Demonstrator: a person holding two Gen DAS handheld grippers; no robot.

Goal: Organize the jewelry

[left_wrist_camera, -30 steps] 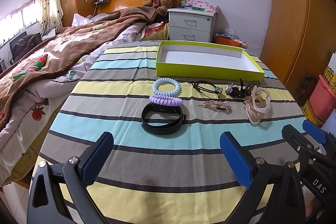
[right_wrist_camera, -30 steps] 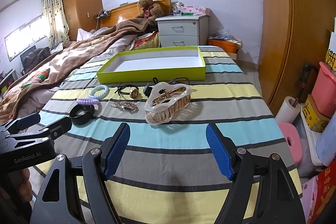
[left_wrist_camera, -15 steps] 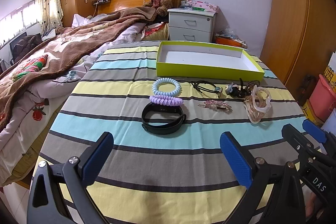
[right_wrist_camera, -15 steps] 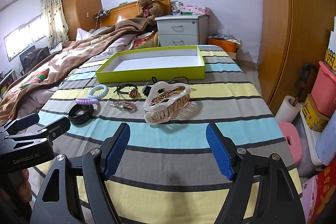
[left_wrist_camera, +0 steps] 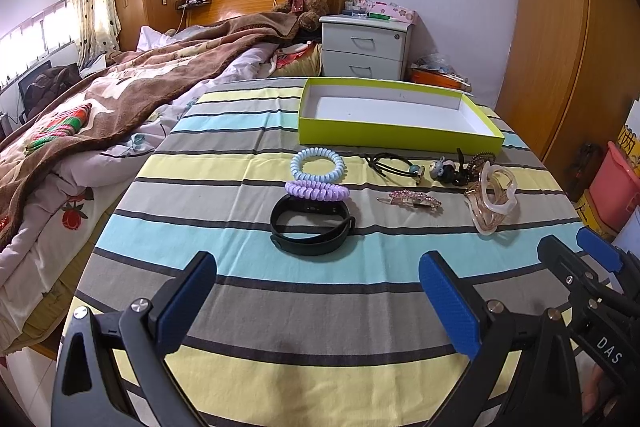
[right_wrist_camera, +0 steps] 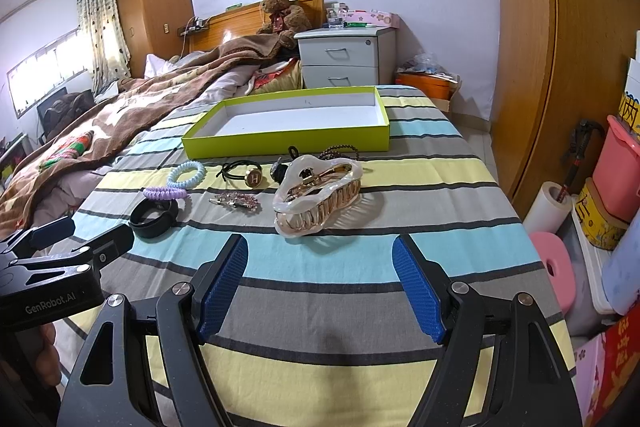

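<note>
A lime-green open box (left_wrist_camera: pixel 396 137) with a white inside stands empty at the table's far side, also in the right wrist view (right_wrist_camera: pixel 288 143). In front of it lie a blue coil hair tie (left_wrist_camera: pixel 318 165), a purple coil hair tie (left_wrist_camera: pixel 318 191), a black wristband (left_wrist_camera: pixel 312 225), a pink jewelled clip (left_wrist_camera: pixel 410 201), black hair ties (left_wrist_camera: pixel 394 165) and a large pearly claw clip (right_wrist_camera: pixel 318 193). My left gripper (left_wrist_camera: pixel 318 301) is open and empty, short of the wristband. My right gripper (right_wrist_camera: pixel 320 285) is open and empty, just short of the claw clip.
The table has a striped cloth (left_wrist_camera: pixel 320 307). A bed with a brown blanket (left_wrist_camera: pixel 120 99) lies to the left. A white nightstand (left_wrist_camera: pixel 364 47) stands behind the box. Pink bins (right_wrist_camera: pixel 618 171) and a paper roll (right_wrist_camera: pixel 548 207) stand on the floor at the right.
</note>
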